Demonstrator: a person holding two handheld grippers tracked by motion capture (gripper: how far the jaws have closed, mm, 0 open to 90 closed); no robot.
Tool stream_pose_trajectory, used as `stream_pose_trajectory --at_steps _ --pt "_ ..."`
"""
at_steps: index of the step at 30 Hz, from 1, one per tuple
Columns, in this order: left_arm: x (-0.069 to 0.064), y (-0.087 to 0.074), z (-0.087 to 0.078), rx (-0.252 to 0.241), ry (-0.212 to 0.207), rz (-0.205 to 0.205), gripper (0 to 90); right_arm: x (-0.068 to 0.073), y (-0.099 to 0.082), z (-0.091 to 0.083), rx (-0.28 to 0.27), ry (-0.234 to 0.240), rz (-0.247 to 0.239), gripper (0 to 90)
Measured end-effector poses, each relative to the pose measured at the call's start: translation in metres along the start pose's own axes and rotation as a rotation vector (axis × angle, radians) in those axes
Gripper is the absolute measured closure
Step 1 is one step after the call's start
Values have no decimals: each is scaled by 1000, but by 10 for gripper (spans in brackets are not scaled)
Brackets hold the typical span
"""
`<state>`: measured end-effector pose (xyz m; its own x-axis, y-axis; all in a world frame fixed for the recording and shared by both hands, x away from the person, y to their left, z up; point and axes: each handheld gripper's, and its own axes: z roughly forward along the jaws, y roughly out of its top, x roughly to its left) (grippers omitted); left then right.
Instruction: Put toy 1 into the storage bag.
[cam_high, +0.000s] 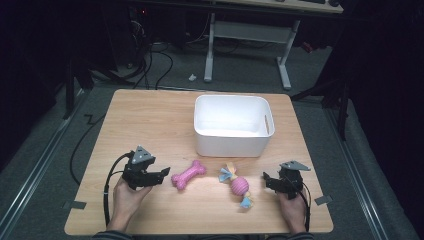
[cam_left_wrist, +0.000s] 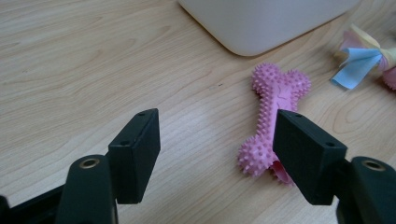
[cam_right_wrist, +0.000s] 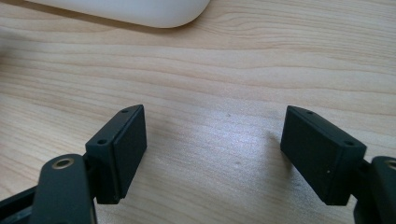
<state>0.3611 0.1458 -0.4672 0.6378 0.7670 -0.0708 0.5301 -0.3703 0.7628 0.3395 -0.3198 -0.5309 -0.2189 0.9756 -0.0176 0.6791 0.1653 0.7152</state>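
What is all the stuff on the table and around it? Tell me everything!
bone toy: 1, pink and spiky, near the table's front, beside the left hand-held gripper
ball toy: 1, pink with pastel ribbon ends, right of the bone toy
bin: 1, white, behind both toys
table: 1, light wood
desk: 1, white legs, far back
left hand-held gripper: 1, black, jaws open toward the bone toy
right hand-held gripper: 1, black, jaws open
hands: 2, at the front edge

No text, label, brand, number or sign can be read on anything here.
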Motion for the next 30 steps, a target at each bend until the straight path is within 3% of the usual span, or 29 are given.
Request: stream_pose_trajectory --at_steps 15,27,30 --pt "-10 12 6 17 -35 25 326 0 0 0 0 0 0 228" --pt "-27 30 19 61 -65 78 325 0 0 0 1 1 -3 228" --pt "-35 38 26 88 -72 111 325 0 0 0 -2 1 -4 228"
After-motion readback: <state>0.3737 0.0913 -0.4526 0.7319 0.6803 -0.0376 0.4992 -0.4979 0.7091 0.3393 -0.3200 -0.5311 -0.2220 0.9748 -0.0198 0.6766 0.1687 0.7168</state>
